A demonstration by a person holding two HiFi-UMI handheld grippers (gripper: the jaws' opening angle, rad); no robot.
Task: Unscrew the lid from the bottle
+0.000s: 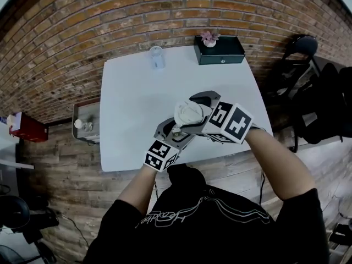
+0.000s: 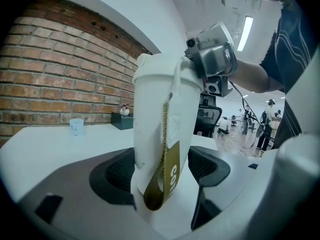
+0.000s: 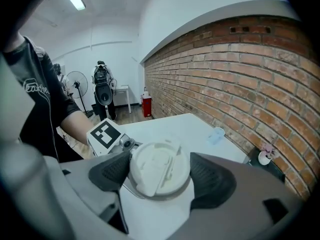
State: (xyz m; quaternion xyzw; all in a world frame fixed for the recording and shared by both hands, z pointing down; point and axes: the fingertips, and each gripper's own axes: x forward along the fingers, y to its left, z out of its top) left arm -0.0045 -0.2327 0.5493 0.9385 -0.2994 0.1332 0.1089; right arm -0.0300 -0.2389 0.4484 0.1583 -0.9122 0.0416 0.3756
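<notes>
White table pushed up against a brick wall, wood floor around it, pretty bare setup. The bottle is up off the table, held over its near edge right in front of the person. It's plain white, a bit narrower toward the bottom, with an olive-gold strap dangling down its side that has some light lettering on it. The left gripper has the body clamped, dark textured pads snug on both sides. On top is the lid, white and round with a raised flip tab running across it. The right gripper comes down over it from above with a pad on each side of the rim. The pads look like they're pressing on it, though on the right side the contact is hard to make out for sure. From the head view you barely see the bottle at all, since both grippers and their black-and-white marker cubes crowd around it and only the white top pokes out. Other stuff: a small clear cup at the far edge of the table, and a dark box at the far right corner with a little pink flower pot sitting on it. All of that is well apart from the bottle. Off the table there's a black office chair on the right, a low stand on the left, and something red further left.
</notes>
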